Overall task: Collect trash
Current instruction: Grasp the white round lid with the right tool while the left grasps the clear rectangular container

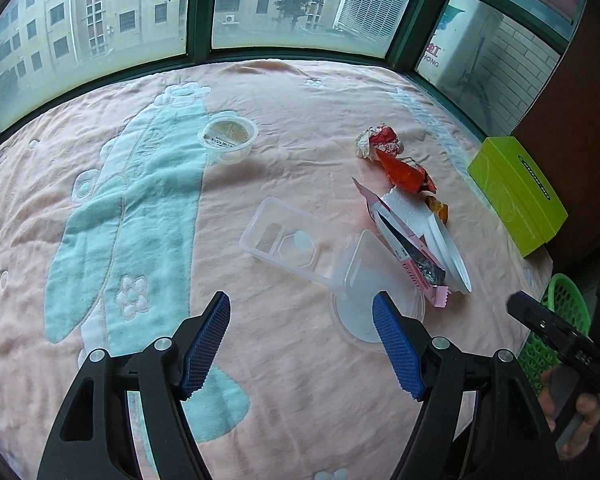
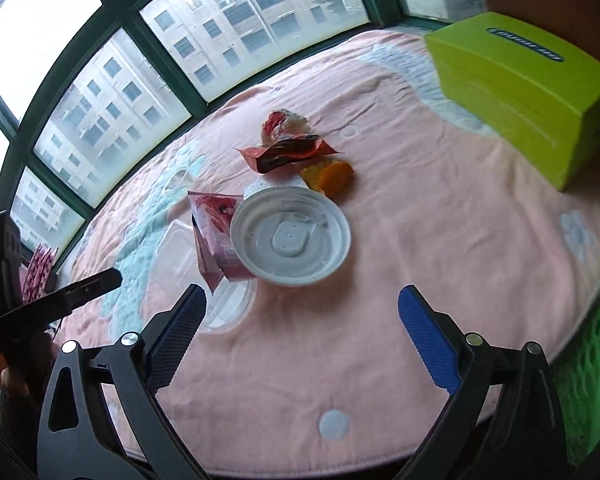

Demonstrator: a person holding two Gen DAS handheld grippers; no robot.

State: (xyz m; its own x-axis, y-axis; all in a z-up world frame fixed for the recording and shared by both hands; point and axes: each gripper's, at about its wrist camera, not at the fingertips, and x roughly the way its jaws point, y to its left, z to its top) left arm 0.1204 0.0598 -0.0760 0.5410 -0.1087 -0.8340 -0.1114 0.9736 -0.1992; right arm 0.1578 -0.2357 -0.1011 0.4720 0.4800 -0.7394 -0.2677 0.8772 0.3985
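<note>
Both grippers are hovering over the pink cloth (image 1: 292, 400), holding nothing. Left gripper (image 1: 302, 344) is sitting partly open, its right pad overlapping a clear round lid (image 1: 352, 320) in view; can't tell if touching. Right gripper (image 2: 302, 340) is standing wide, bare cloth between its pads.

Trash is lying mid-table: white lid (image 2: 292, 234), pink wrapper (image 2: 212, 232), clear tray (image 1: 280, 236), red wrapper (image 1: 404, 170), orange scrap (image 2: 328, 176). A cup (image 1: 228, 136) is sitting apart near the window. Green basket (image 1: 560, 320) is sitting at the table's right edge, green box (image 2: 520, 92) behind.
</note>
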